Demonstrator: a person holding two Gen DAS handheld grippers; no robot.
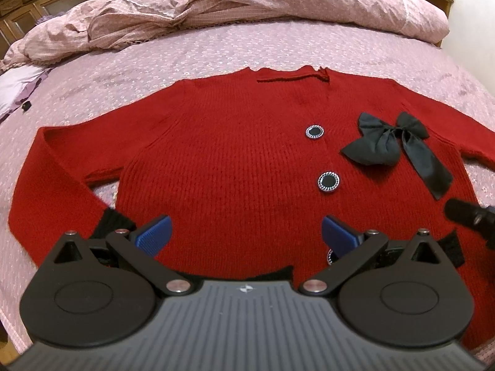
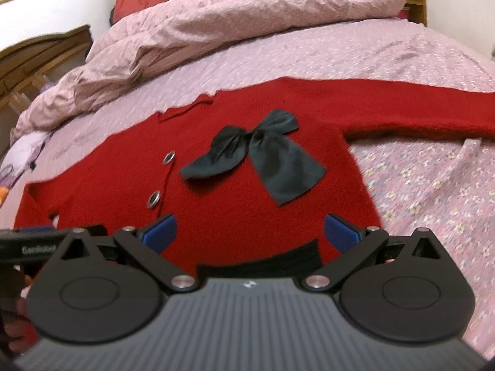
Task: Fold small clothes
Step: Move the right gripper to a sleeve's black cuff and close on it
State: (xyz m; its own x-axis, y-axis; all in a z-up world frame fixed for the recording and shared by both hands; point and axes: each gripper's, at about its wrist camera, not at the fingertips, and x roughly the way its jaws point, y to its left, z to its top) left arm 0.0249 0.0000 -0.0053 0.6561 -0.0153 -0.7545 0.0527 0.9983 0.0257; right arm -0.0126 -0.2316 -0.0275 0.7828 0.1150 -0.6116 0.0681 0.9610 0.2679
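A small red knit cardigan lies flat, front up, on the pink bedsheet, sleeves spread to both sides. It has round black buttons, a black bow on the chest and black trim at hem and cuffs. My left gripper is open and empty, blue pads above the lower hem. The right wrist view shows the same cardigan and bow. My right gripper is open and empty over the hem's right part. The right gripper's body shows at the left view's right edge.
A crumpled pink duvet is heaped along the far side of the bed. The floral pink sheet lies bare to the right of the cardigan. Wooden furniture stands at the far left. A pale patterned cloth lies at the left edge.
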